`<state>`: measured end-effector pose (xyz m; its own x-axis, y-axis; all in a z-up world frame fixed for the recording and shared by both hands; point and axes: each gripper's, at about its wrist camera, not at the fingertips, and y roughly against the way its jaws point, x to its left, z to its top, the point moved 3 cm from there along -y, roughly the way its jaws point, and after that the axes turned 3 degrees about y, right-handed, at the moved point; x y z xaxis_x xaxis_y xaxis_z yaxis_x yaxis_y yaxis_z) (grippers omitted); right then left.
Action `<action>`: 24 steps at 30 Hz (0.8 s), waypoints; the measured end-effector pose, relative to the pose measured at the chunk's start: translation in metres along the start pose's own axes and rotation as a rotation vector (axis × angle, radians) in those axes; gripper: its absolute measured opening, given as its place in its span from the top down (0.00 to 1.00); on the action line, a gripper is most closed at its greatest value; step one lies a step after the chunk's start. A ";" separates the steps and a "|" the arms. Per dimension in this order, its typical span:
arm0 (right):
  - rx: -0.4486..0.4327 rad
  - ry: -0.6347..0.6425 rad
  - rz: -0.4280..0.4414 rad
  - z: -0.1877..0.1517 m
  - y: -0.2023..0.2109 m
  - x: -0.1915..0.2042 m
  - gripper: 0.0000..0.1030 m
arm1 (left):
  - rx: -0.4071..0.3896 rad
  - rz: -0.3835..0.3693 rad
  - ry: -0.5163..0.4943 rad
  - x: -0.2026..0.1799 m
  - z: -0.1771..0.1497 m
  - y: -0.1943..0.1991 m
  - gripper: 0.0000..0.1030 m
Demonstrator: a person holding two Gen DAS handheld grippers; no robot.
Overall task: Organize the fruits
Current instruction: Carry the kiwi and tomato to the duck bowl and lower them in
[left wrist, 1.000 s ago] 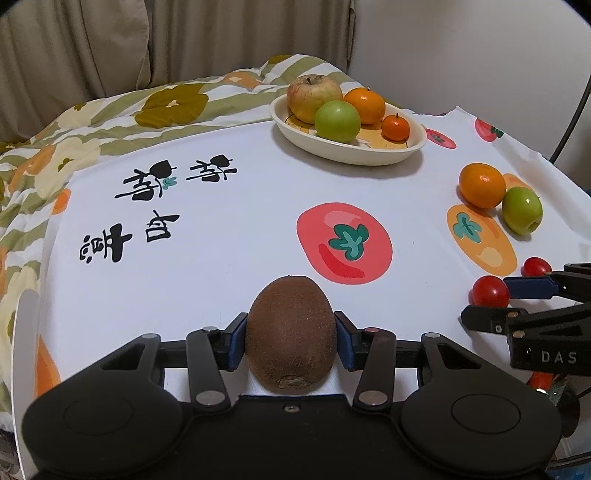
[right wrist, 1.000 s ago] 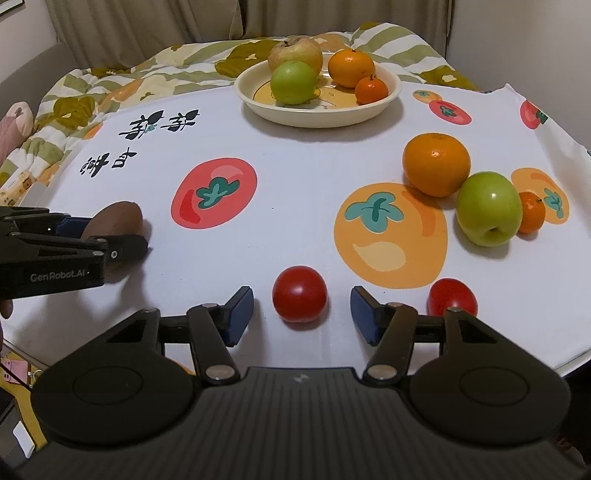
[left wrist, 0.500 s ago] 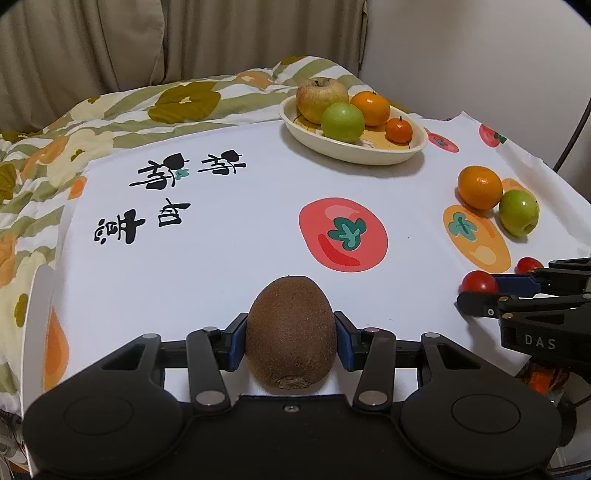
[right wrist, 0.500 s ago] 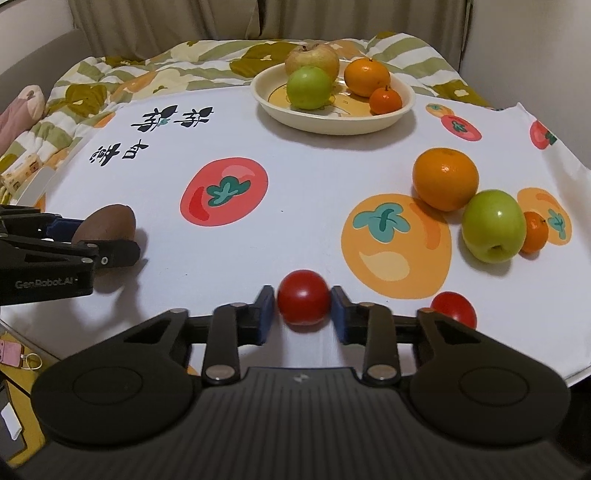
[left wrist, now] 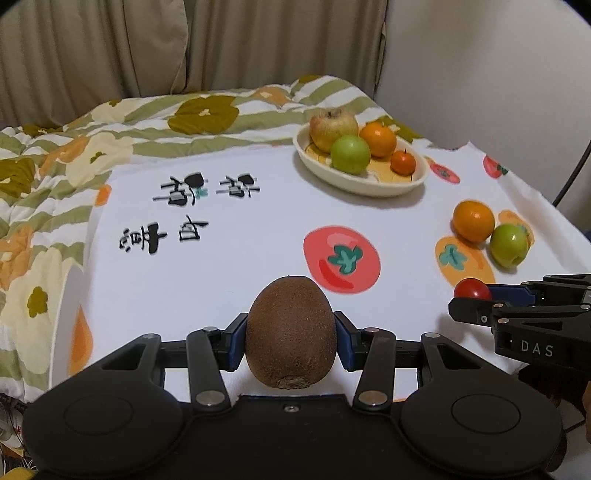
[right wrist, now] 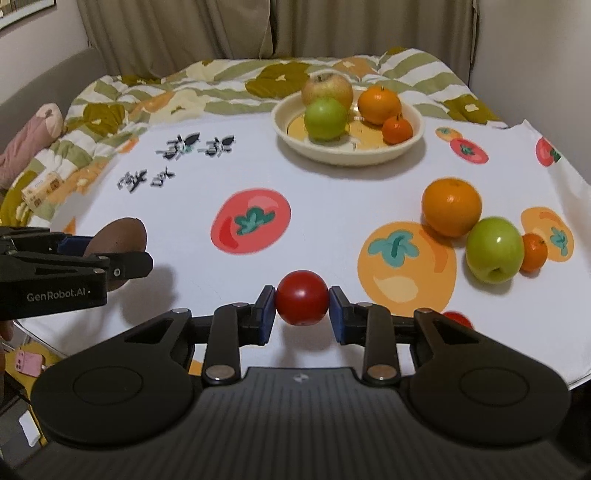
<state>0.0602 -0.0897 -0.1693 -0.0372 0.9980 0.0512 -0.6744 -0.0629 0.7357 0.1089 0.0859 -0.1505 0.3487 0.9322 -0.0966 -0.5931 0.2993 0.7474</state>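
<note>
Kiwi (left wrist: pixel 291 332) clamped in left tongs (left wrist: pixel 291 341), red tomato (right wrist: pixel 302 302) clamped in right tongs (right wrist: pixel 302 308)

A home bedroom: floral quilt (left wrist: pixel 92 147) on a bed, beige curtains (right wrist: pixel 258 29), fruit-print cloth (right wrist: pixel 332 206).

white printed cloth (right wrist: pixel 332 206) carries bowl (right wrist: pixel 347 155), orange (right wrist: pixel 451 211), green apple (right wrist: pixel 494 254).

Left tongs (left wrist: pixel 291 341) grip a kiwi (left wrist: pixel 291 332); right tongs (left wrist: pixel 476 297) clasp a tomato (left wrist: pixel 471 288)
</note>
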 end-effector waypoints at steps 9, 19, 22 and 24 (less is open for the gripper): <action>-0.062 -0.007 0.018 0.032 0.023 -0.021 0.56 | -0.044 0.013 0.007 -0.016 0.026 0.015 0.50; -0.095 0.021 0.054 0.078 0.018 -0.068 0.56 | -0.072 0.040 0.042 -0.048 0.068 0.008 0.50; -0.097 0.030 0.067 0.091 0.011 -0.084 0.56 | -0.075 0.046 0.052 -0.059 0.081 0.000 0.50; -0.099 0.043 0.076 0.100 0.005 -0.094 0.56 | -0.080 0.052 0.055 -0.067 0.091 -0.008 0.50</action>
<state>0.1340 -0.1849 -0.1025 -0.1214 0.9899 0.0734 -0.7376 -0.1394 0.6607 0.1561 0.0026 -0.0899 0.2766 0.9561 -0.0963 -0.6662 0.2630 0.6978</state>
